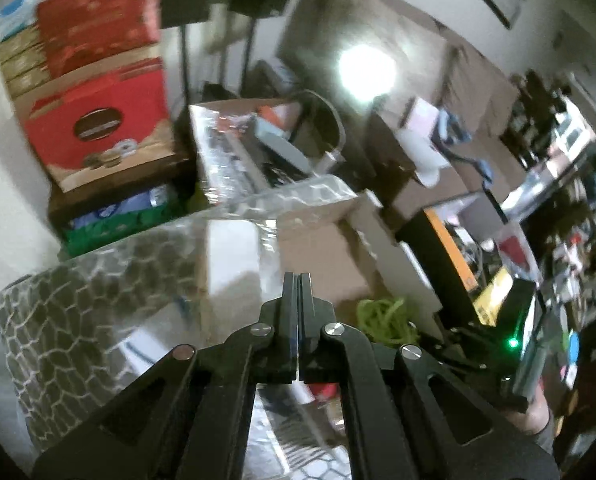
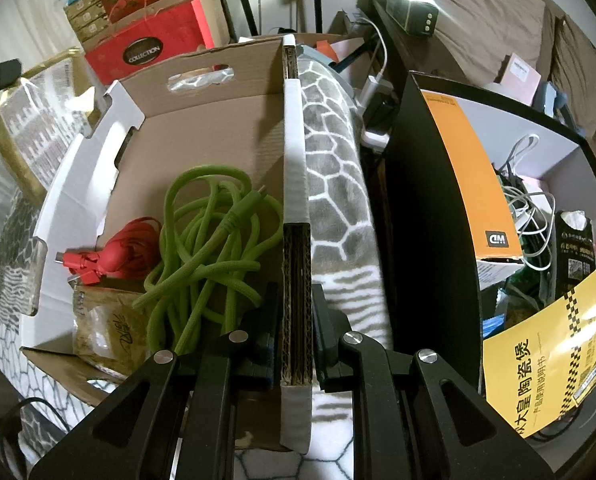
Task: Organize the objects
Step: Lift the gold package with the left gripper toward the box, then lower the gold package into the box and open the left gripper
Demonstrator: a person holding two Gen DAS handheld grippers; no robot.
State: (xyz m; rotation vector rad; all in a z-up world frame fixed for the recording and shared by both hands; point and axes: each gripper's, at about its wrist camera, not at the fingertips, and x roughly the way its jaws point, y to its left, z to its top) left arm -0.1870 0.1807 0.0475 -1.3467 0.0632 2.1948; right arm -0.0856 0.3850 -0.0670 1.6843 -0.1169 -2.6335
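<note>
An open cardboard box [image 2: 202, 120] sits on a grey patterned blanket [image 2: 333, 168]. Inside it lie a tangled green cable [image 2: 210, 240], a red cable [image 2: 114, 252] and a brownish packet [image 2: 106, 328]. My right gripper [image 2: 296, 292] is shut on the box's right wall, one finger inside and one outside. The left wrist view is blurred by motion. There my left gripper [image 1: 299, 280] is shut with nothing in it, held in the air above the box [image 1: 321, 256]. The green cable [image 1: 385, 320] shows just to its right.
A black and orange carton [image 2: 457, 168] stands right of the blanket, with white cables [image 2: 525, 200] and a yellow leaflet [image 2: 545, 360] beyond. Red gift boxes [image 2: 146, 48] are stacked at the back left. A gold-edged packet [image 2: 30, 132] leans at the left.
</note>
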